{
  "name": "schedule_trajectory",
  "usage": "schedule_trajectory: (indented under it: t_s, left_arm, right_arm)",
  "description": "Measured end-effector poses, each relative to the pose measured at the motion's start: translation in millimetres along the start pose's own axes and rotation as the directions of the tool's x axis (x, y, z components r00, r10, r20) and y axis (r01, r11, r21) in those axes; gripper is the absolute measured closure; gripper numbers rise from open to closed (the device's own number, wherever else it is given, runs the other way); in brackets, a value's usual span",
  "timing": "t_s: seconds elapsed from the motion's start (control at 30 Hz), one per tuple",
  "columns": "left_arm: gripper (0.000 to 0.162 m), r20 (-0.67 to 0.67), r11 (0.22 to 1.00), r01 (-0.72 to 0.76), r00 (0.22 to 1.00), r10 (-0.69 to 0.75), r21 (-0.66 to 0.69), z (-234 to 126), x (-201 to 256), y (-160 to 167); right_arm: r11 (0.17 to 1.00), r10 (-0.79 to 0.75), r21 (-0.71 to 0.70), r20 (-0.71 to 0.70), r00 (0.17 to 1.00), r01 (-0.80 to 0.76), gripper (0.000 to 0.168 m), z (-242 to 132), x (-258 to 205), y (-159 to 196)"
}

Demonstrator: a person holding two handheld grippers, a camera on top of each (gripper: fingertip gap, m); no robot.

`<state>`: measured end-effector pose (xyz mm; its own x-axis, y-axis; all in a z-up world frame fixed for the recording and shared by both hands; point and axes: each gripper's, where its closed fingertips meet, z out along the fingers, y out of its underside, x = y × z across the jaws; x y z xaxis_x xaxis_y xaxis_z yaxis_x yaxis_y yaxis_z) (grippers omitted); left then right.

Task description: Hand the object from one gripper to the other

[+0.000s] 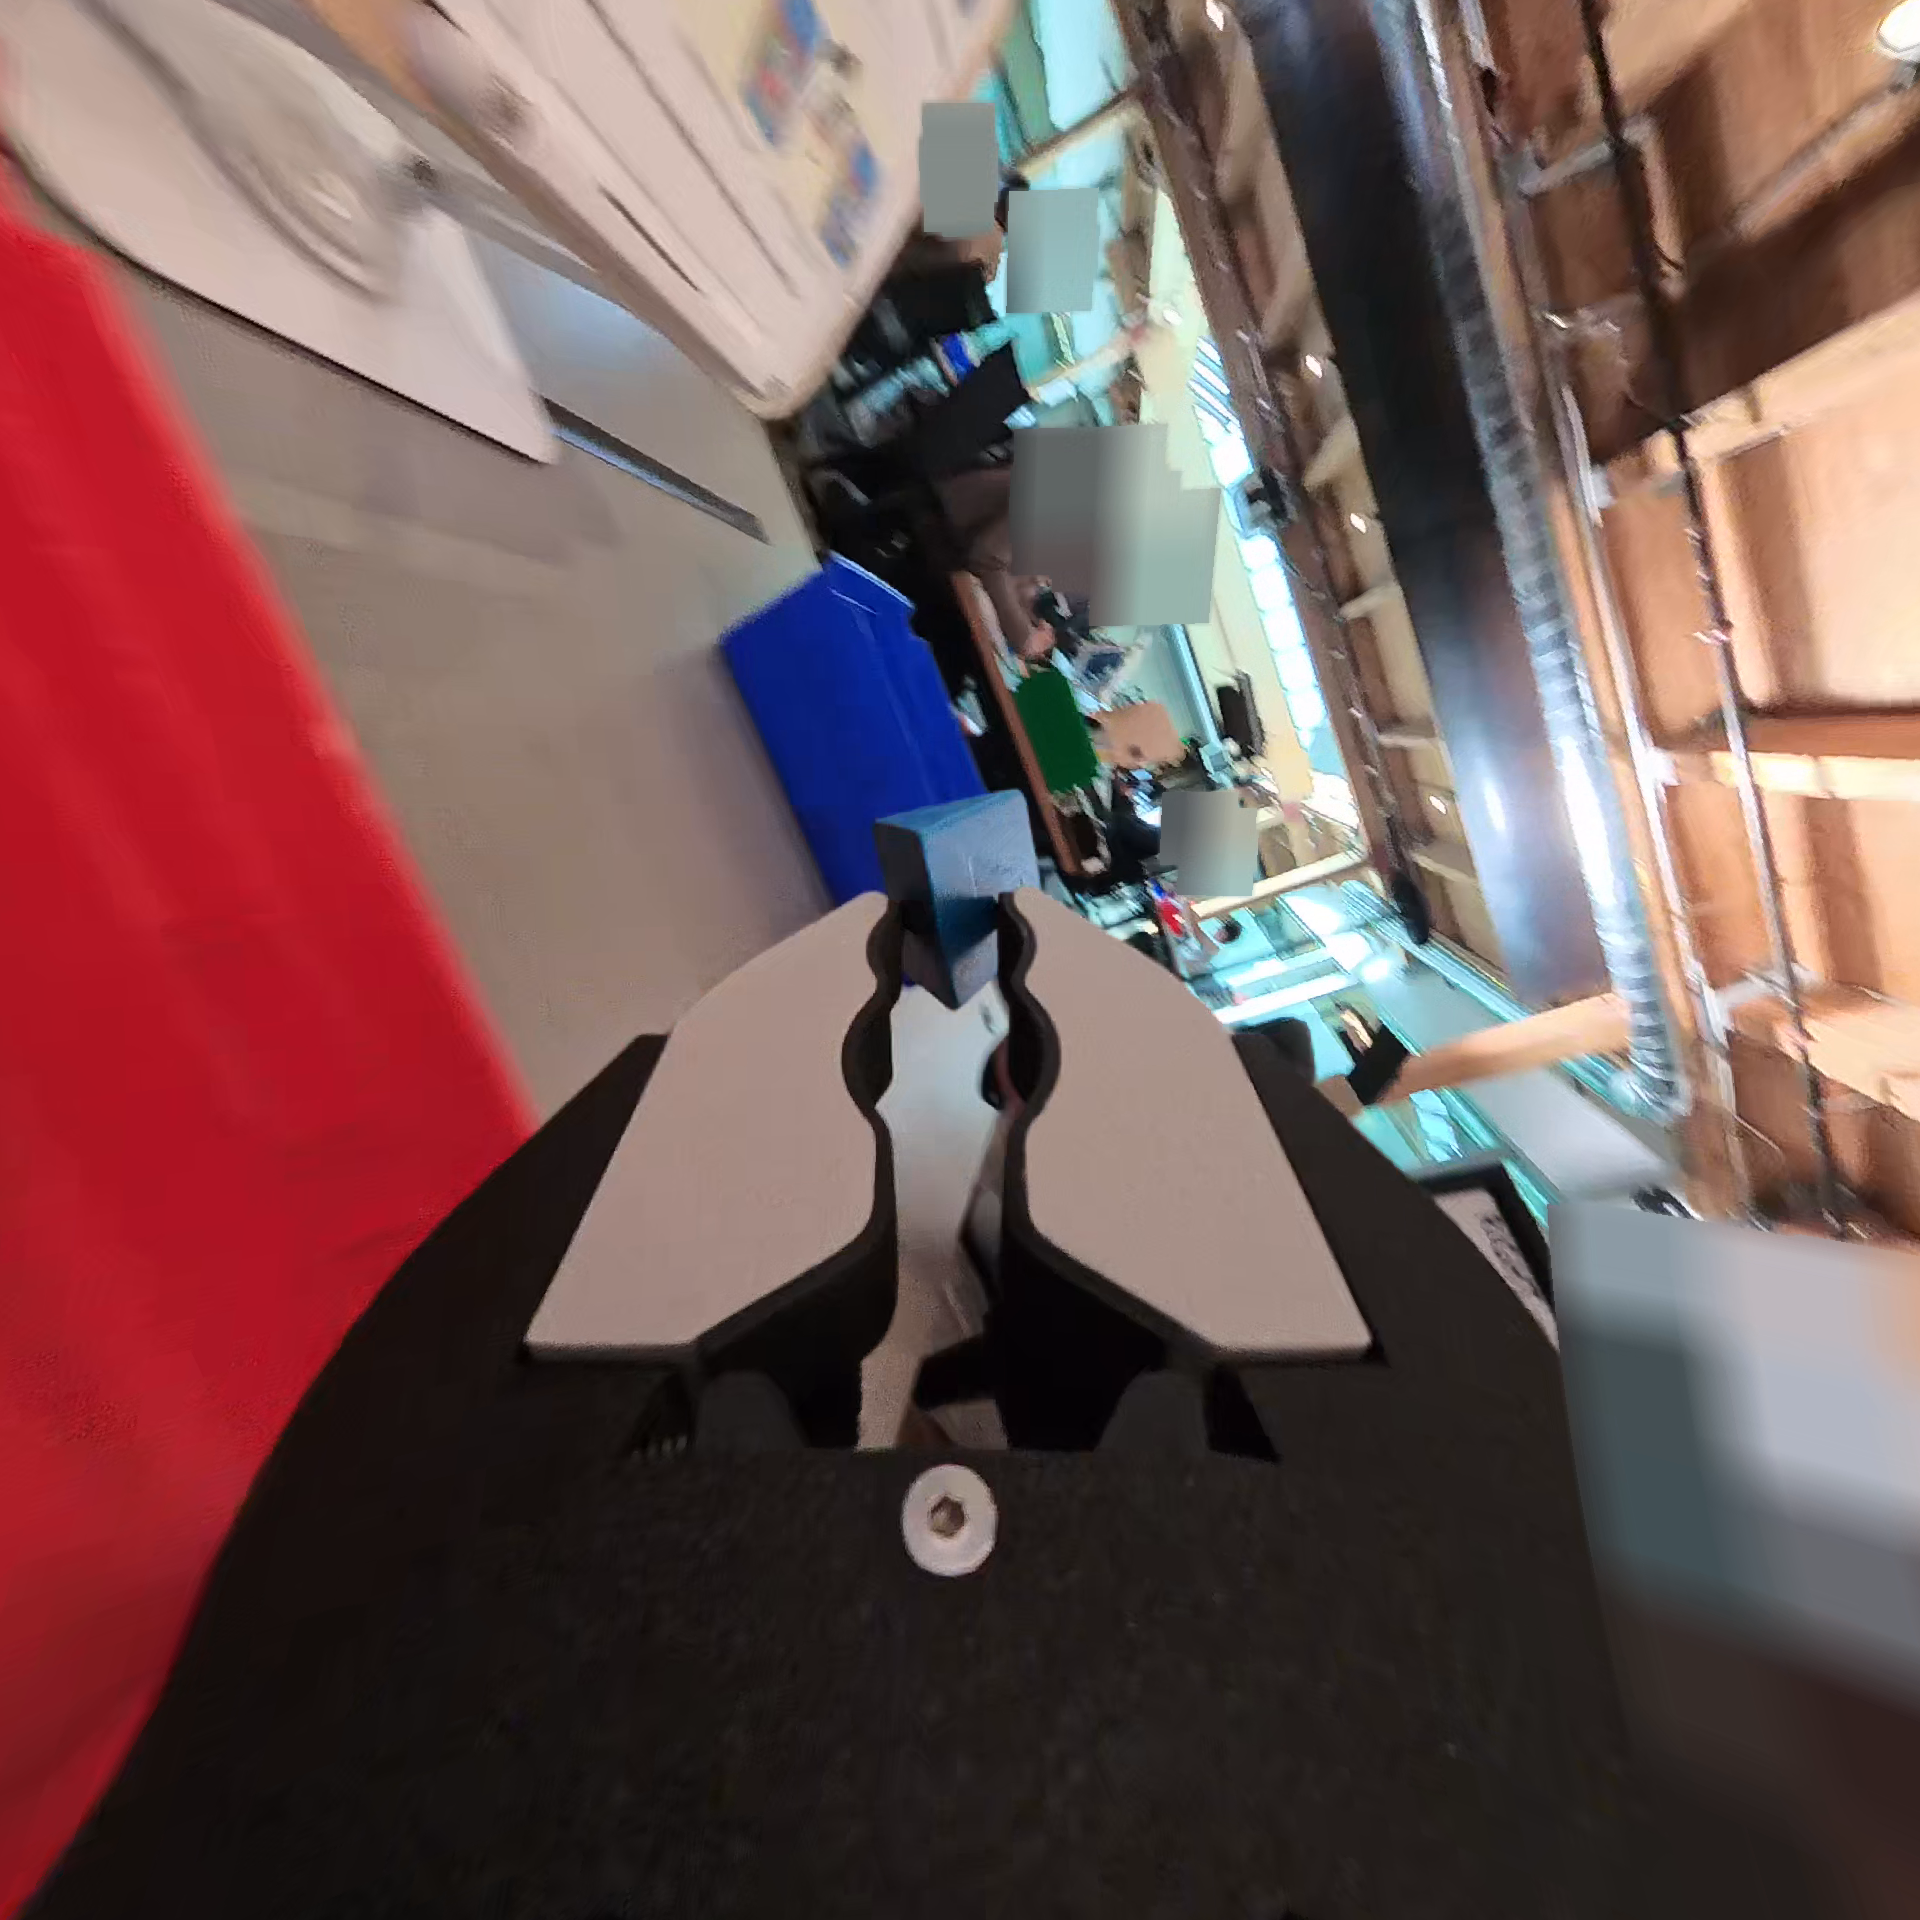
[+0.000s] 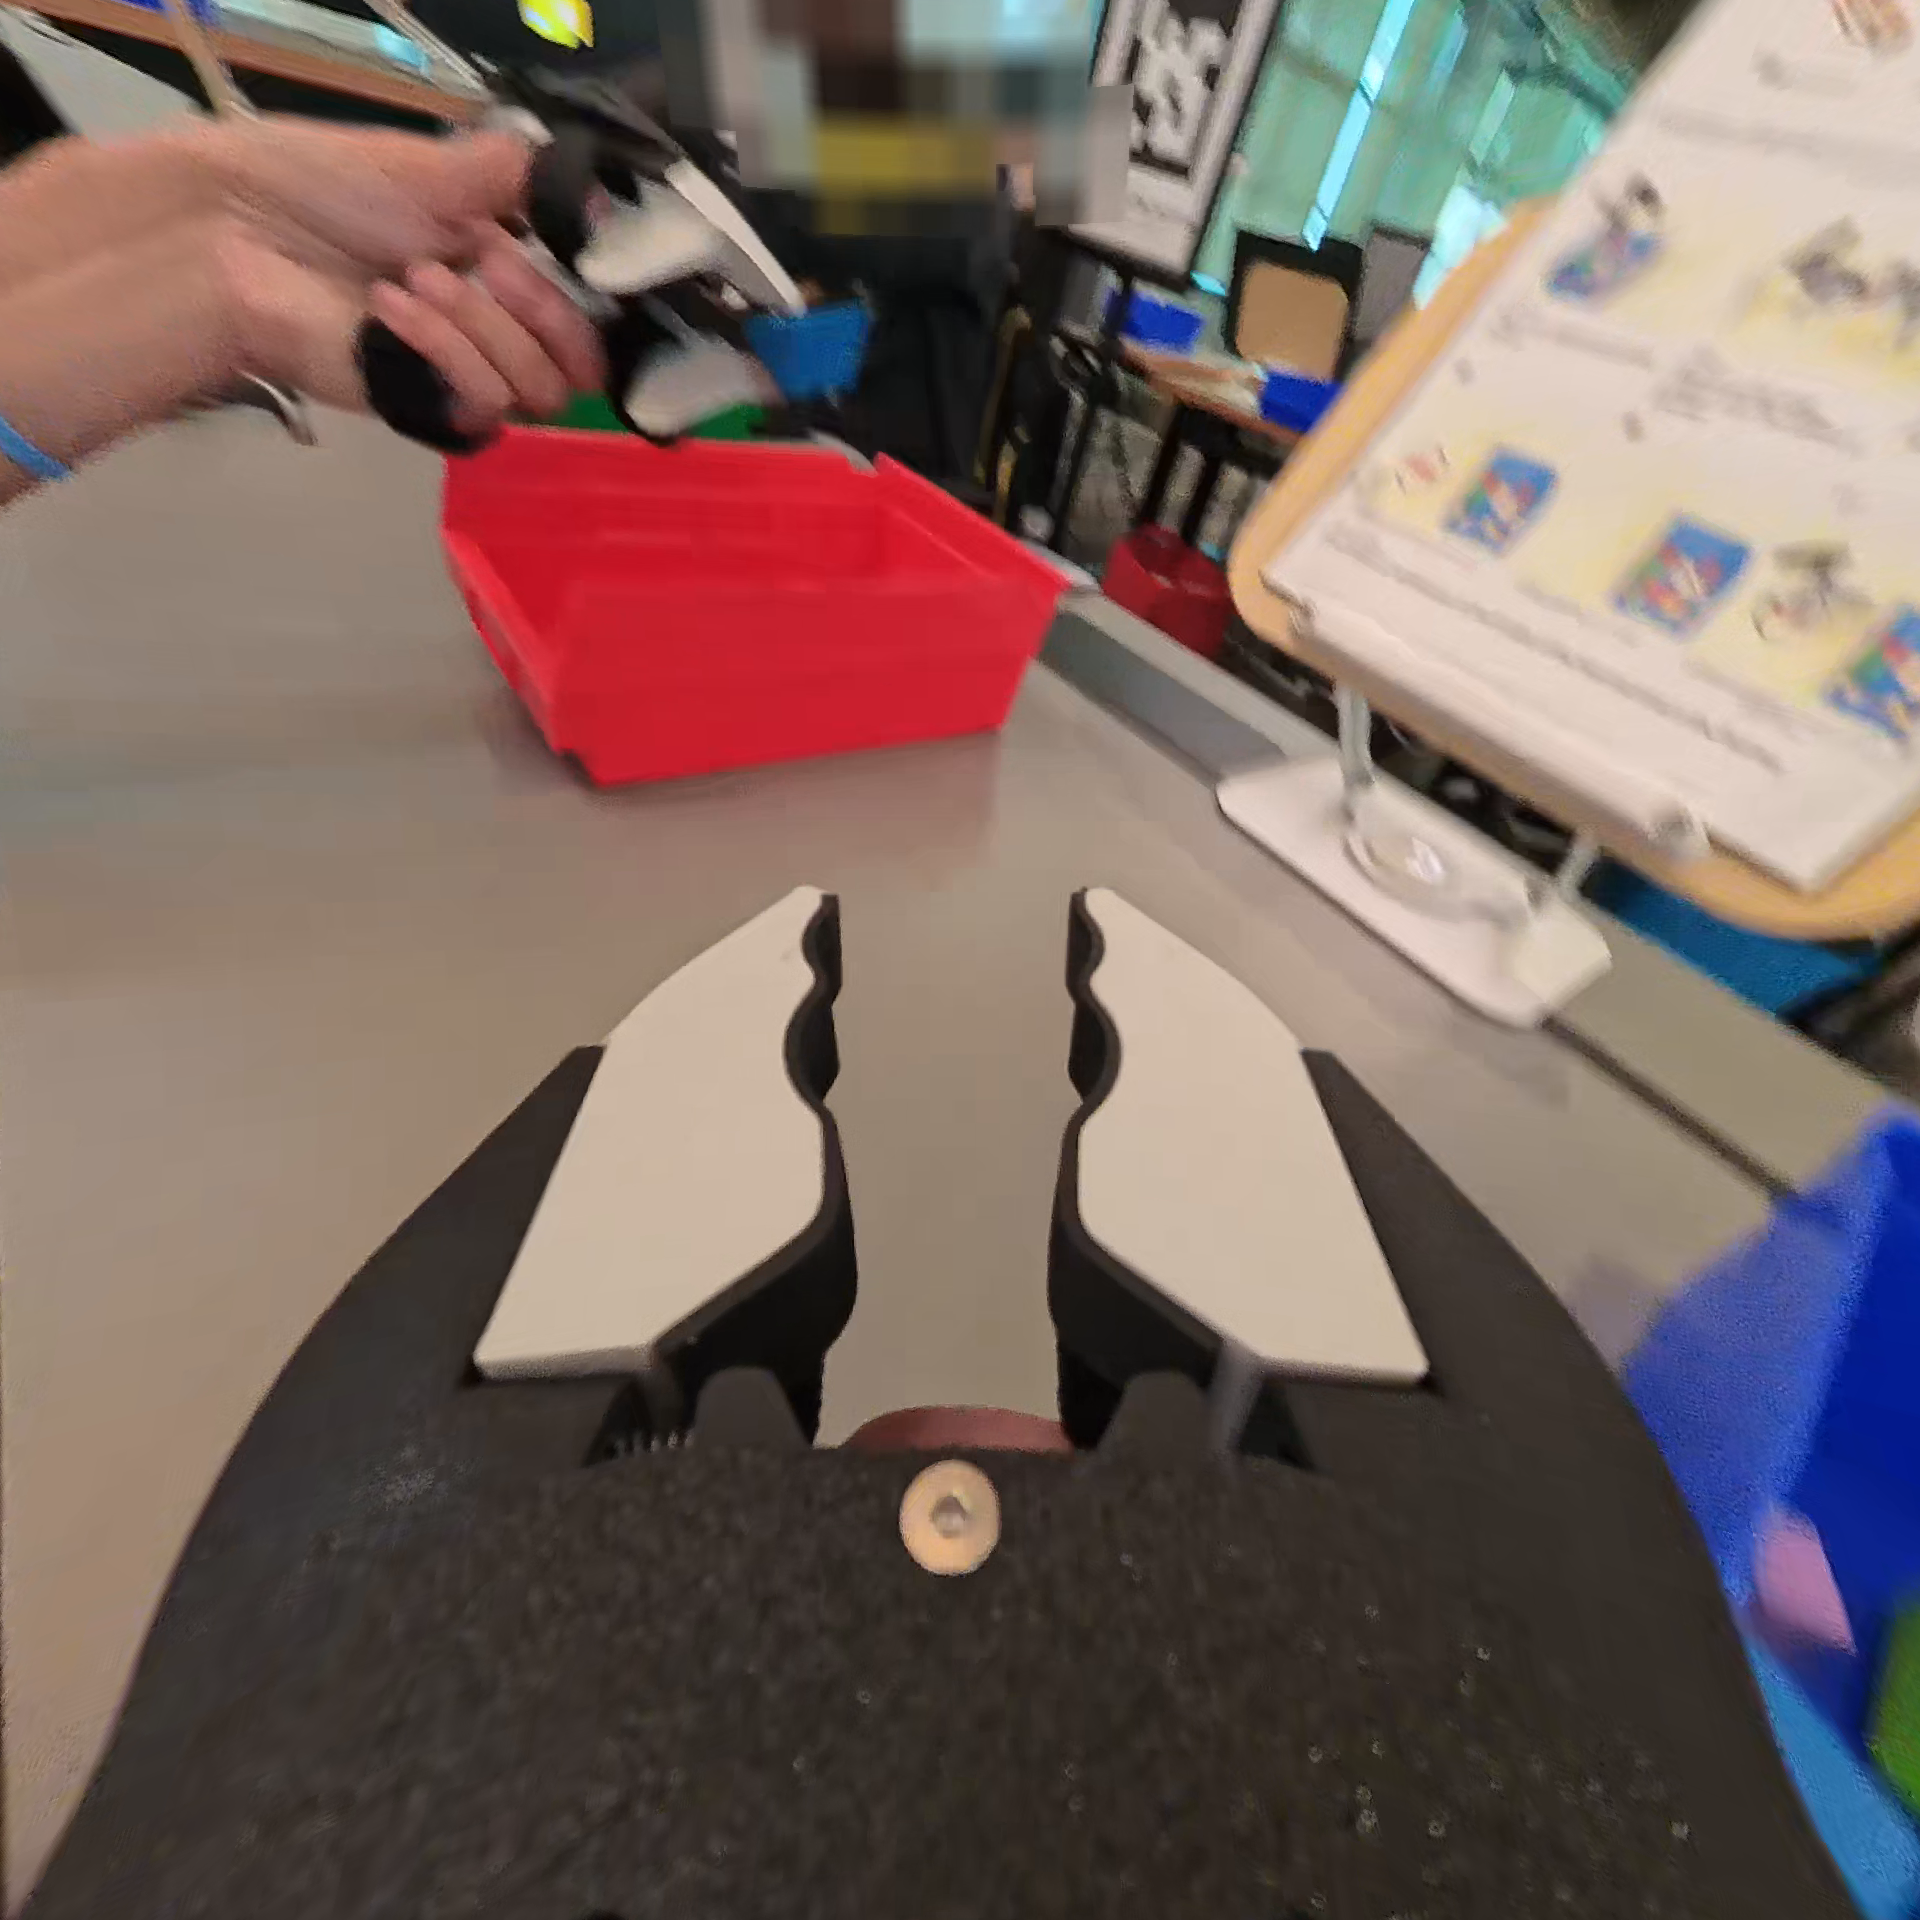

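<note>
My left gripper (image 1: 948,909) is shut on a small blue block (image 1: 961,862), which sticks out beyond the fingertips, tilted. The view is rolled sideways and blurred. In the right wrist view the left gripper (image 2: 675,312) shows far off at upper left, held by a hand (image 2: 208,281) above the red bin (image 2: 727,623), with a blurred blue thing (image 2: 808,348) at its tips. My right gripper (image 2: 951,914) is open and empty, low over the grey table (image 2: 312,831), well apart from the left one.
The red bin fills the left edge of the left wrist view (image 1: 156,935). A blue bin (image 1: 842,727) stands beyond the block; it also shows at the right wrist view's right edge (image 2: 1818,1351). A paper stand (image 2: 1610,468) on a white base (image 2: 1403,894) stands at the table's right.
</note>
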<state>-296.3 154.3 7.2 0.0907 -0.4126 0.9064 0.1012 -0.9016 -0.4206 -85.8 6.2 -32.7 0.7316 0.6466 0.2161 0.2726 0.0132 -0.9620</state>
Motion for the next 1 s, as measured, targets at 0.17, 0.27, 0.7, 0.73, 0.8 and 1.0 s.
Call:
schedule_trajectory:
  t_s: [0.17,0.27,0.7,0.73,0.8,1.0]
  left_arm:
    - [0.145,-0.144,0.986,0.034,0.988,-0.058,-0.164,69.2,41.0,58.4]
    - [0.145,-0.225,0.966,0.063,0.967,-0.121,-0.249,91.7,61.1,86.7]
    - [0.112,-0.363,0.943,0.011,0.921,-0.139,-0.333,115.9,83.8,124.6]
    - [0.108,-0.353,0.951,-0.022,0.931,-0.093,-0.309,111.8,83.0,121.4]
    - [0.104,-0.295,0.955,-0.099,0.955,0.013,-0.278,102.1,80.8,120.7]
    - [0.111,0.043,0.894,-0.376,0.917,0.397,-0.242,74.9,56.3,180.3]
  right_arm:
    - [0.993,-0.102,0.069,0.135,0.986,0.093,0.119,58.3,-22.0,-51.2]
    - [0.991,-0.052,0.126,0.129,0.99,0.035,0.117,71.1,-26.2,-70.0]
    - [0.982,-0.112,0.166,0.153,0.982,0.086,0.133,35.0,-26.7,-90.4]
    - [0.981,-0.138,0.151,0.127,0.982,0.118,0.133,24.2,-16.4,-97.1]
    - [0.979,-0.188,0.082,0.021,0.982,0.186,0.133,-4.7,19.7,-105.7]
    - [0.847,-0.225,-0.525,-0.218,0.95,0.081,0.132,-104.3,145.0,2.8]
